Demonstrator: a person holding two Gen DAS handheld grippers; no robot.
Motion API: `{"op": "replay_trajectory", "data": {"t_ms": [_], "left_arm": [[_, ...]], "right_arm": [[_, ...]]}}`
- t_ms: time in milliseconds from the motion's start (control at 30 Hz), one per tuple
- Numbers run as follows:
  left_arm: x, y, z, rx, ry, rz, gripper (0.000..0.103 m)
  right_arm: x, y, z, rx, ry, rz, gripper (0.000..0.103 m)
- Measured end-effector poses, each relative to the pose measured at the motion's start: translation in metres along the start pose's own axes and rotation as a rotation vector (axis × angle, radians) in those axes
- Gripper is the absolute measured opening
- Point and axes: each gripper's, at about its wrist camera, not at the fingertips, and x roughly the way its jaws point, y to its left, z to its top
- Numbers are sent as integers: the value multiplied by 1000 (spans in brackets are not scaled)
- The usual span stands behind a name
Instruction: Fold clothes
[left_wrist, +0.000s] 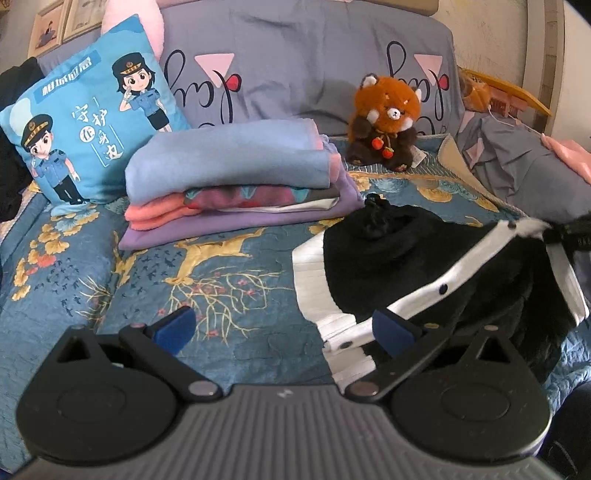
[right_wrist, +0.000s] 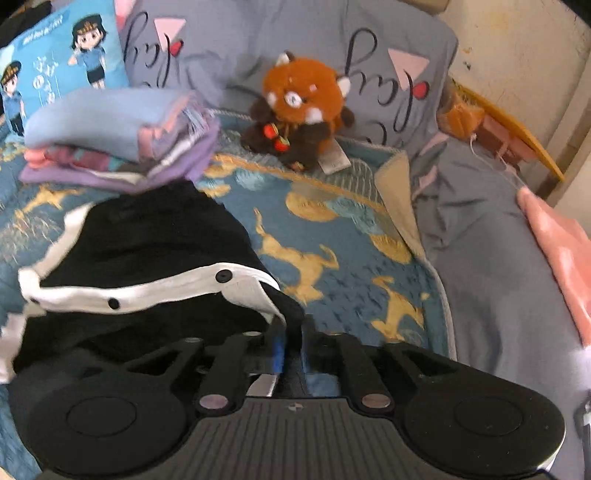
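Note:
A black garment (left_wrist: 388, 258) with white button bands and white ribbed hems lies crumpled on the blue patterned bedspread (left_wrist: 221, 280). My left gripper (left_wrist: 284, 328) hangs open just above the bedspread. Its right finger (left_wrist: 395, 330) is over the garment's white hem, and nothing is between the pads. My right gripper (right_wrist: 291, 347) is shut on a fold of the black garment (right_wrist: 147, 240) beside the white band, lifting that edge. In the left wrist view the right gripper (left_wrist: 569, 236) shows at the right edge, pulling the band up.
A stack of folded clothes (left_wrist: 229, 184) sits behind the garment, to its left. A red panda plush (left_wrist: 388, 122) and a blue cartoon pillow (left_wrist: 85, 122) lean on the grey backrest. To the right lie a rumpled grey sheet (right_wrist: 487, 240) and pink cloth (right_wrist: 561, 251).

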Motion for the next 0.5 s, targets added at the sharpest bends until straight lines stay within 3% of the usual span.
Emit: {"op": "replay_trajectory", "data": {"t_ms": [33,67,100,233,300,367,500], "left_arm": [[1,-1,0,4,3,4,103],[1,-2,-1,8,6,8,103],[2,-2,-1,13,7,11,103],[4,-2,-1,16,10,28,103],[8,-2,-2,21,20,46,103],[12,-2,-4,22,34,54,103],[19,-1,-8,13,47,55,103]], "right_arm": [[-1,-2,-3,14,-2,-9,45],[-2,-4,-5,28,-6,-18,60],[-5,-5,-8,43,-12,-27,66],[-17,-1,-13,61,-17,-7,71],[-25,3,-15,70,-27,30,80],[-33,5,-18,86,-40,66,83],[-46,7,-20,115,-55,66,84]]}}
